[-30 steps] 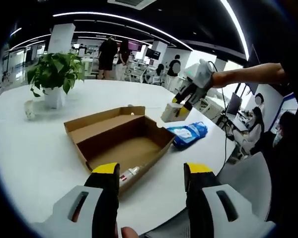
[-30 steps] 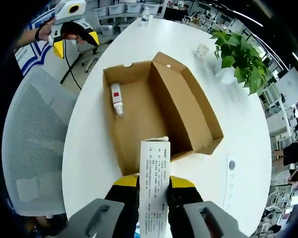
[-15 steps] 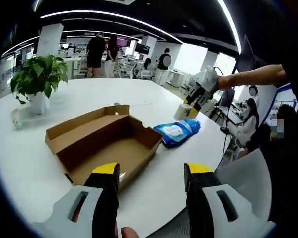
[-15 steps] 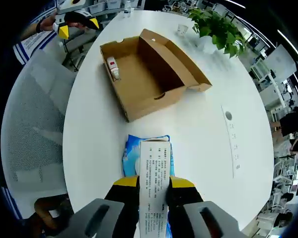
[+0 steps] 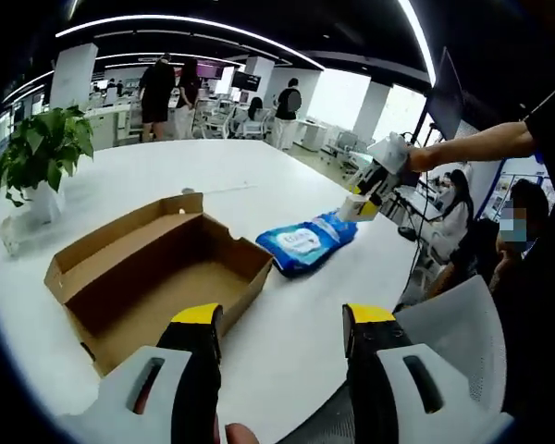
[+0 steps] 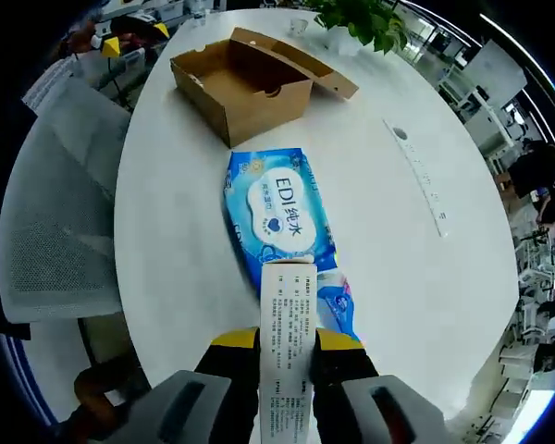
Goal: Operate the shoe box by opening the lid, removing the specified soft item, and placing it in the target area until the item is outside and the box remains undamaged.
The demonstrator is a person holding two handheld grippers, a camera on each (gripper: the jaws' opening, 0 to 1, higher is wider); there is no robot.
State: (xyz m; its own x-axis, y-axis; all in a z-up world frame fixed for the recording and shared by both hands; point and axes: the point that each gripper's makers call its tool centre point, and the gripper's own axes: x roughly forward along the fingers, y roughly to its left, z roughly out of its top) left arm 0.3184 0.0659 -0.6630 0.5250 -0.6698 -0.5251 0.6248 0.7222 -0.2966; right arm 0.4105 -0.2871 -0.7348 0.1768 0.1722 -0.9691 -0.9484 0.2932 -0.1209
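Right gripper [image 6: 288, 344] clamps a white carton [image 6: 288, 314] over the blue wipes pack [image 6: 279, 215], shoe box [image 6: 243, 81] at 11 o'clock; left gripper [image 5: 282, 319] open, idle; release here risks carton landing on the pack, toppling.

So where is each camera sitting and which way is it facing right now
Left gripper view: rides the left gripper, facing across the white table at the open shoe box, blue wipes pack and the right gripper on an outstretched arm.
Right gripper view: rides the right gripper, looking down over its held small carton.
Shared: box, pack, table.
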